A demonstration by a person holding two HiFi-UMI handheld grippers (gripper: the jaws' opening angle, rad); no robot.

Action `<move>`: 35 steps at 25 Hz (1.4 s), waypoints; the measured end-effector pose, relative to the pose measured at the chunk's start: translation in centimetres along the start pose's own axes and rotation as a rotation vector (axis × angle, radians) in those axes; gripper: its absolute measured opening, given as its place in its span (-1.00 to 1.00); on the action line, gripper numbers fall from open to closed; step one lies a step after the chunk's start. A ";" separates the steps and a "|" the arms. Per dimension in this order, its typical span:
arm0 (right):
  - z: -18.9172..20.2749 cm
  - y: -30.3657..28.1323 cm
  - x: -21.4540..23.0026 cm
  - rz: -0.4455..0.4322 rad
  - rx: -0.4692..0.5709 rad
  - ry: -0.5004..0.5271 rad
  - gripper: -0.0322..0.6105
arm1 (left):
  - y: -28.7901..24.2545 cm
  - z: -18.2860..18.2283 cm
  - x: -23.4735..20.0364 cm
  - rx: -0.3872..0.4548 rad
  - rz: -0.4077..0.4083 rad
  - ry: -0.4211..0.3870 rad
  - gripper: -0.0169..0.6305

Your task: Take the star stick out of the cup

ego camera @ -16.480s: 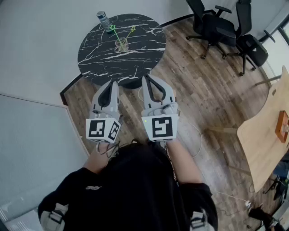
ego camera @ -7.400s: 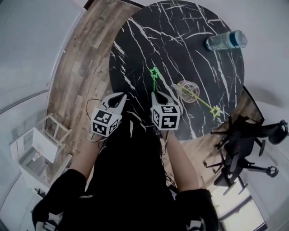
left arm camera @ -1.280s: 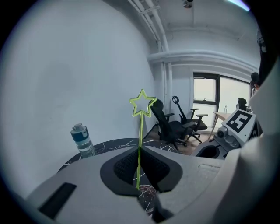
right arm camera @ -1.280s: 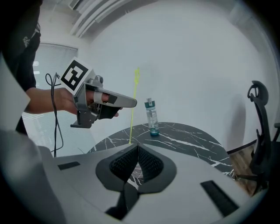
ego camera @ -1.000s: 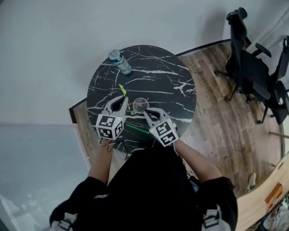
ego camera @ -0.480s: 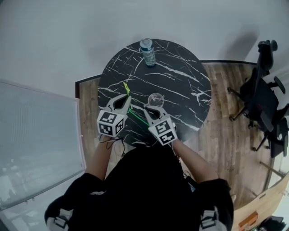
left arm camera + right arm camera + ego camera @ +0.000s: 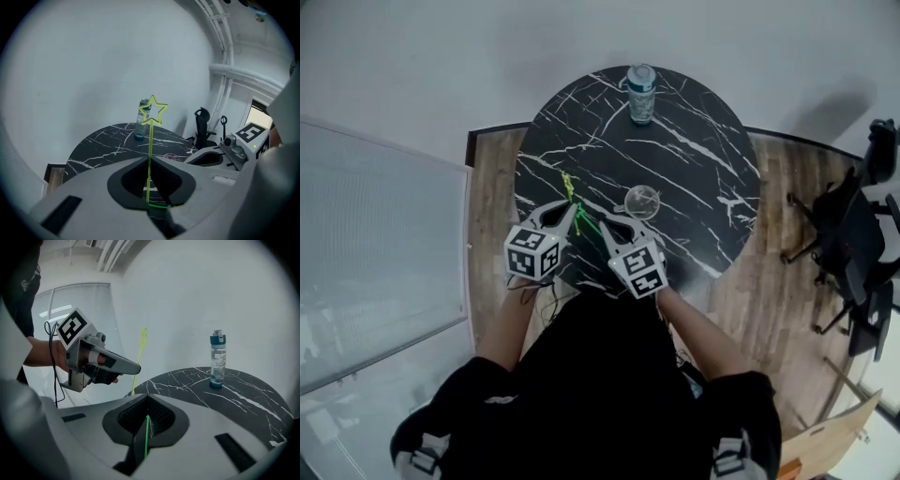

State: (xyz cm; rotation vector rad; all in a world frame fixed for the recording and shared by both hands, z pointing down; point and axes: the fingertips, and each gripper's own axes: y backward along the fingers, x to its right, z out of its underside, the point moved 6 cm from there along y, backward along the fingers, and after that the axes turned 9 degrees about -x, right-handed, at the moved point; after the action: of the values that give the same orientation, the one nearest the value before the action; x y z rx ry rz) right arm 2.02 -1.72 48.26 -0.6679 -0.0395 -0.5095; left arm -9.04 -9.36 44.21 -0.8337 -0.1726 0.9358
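Left tongs (image 7: 571, 210) and right tongs (image 7: 606, 226) each clamped on a stick, both clear of the cup (image 7: 642, 200).
The star stick (image 7: 151, 140) stood upright in the left jaws, star above them. The cup, seemingly empty, sat just ahead of the right tongs, the nearer pair. These pinched a green stick (image 7: 146, 432) lying back along the jaws (its head unseen). Print on the far bottle (image 7: 640, 92) was unreadable.
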 end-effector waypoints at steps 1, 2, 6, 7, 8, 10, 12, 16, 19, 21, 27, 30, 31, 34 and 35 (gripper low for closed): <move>0.1 -0.2 0.0 -0.006 -0.005 0.000 -0.91 | -0.1 0.5 -0.2 -0.010 0.001 0.022 -0.91; 0.1 -0.4 0.0 -0.012 -0.010 0.001 -0.91 | -0.3 1.0 -0.3 -0.018 0.004 0.044 -0.91; 0.7 -1.0 0.2 -0.027 -0.029 -0.002 -0.91 | -1.4 3.2 -0.6 -0.068 0.032 0.122 -0.91; 0.9 -1.1 0.2 -0.031 -0.033 -0.004 -0.91 | -1.6 3.8 -0.6 -0.084 0.034 0.131 -0.91; 1.1 -1.2 0.2 -0.033 -0.036 -0.004 -0.91 | -1.8 4.4 -0.6 -0.099 0.033 0.137 -0.91; 1.4 -1.2 0.3 -0.030 -0.042 0.010 -0.91 | -2.1 5.3 -0.5 -0.121 0.032 0.148 -0.91; 1.5 -1.1 0.5 -0.018 -0.045 0.038 -0.91 | -2.5 5.9 -0.5 -0.132 0.037 0.171 -0.91; 1.8 -0.8 1.2 0.002 -0.044 0.055 -0.91 | -3.2 7.3 -0.3 -0.162 0.054 0.210 -0.91; 2.0 -0.7 2.0 0.005 -0.044 0.042 -0.91 | -3.9 8.2 -0.1 -0.190 0.064 0.228 -0.91; 2.4 -0.5 2.4 0.009 -0.046 0.042 -0.91 | -4.5 8.8 0.0 -0.209 0.071 0.249 -0.91; 3.5 -0.2 2.8 0.010 -0.063 0.059 -0.91 | -6.6 10.8 0.0 -0.282 0.062 0.291 -0.91; 3.9 -0.1 3.2 0.008 -0.073 0.050 -0.91 | -7.4 11.2 0.2 -0.299 0.062 0.290 -0.91; 4.1 -0.1 3.3 0.006 -0.076 0.050 -0.91 | -7.6 11.3 0.3 -0.302 0.062 0.293 -0.91; 4.6 0.2 3.4 -0.003 -0.084 0.052 -0.91 | -8.2 11.7 0.4 -0.312 0.061 0.310 -0.91; 4.7 0.2 3.5 -0.005 -0.086 0.052 -0.91 | -8.4 11.9 0.4 -0.316 0.062 0.317 -0.91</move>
State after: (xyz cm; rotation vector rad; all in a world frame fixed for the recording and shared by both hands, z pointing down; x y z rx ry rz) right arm 5.75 -0.27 52.49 -0.7378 0.0303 -0.5352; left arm -8.94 -5.05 58.10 -1.2742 -0.0191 0.8321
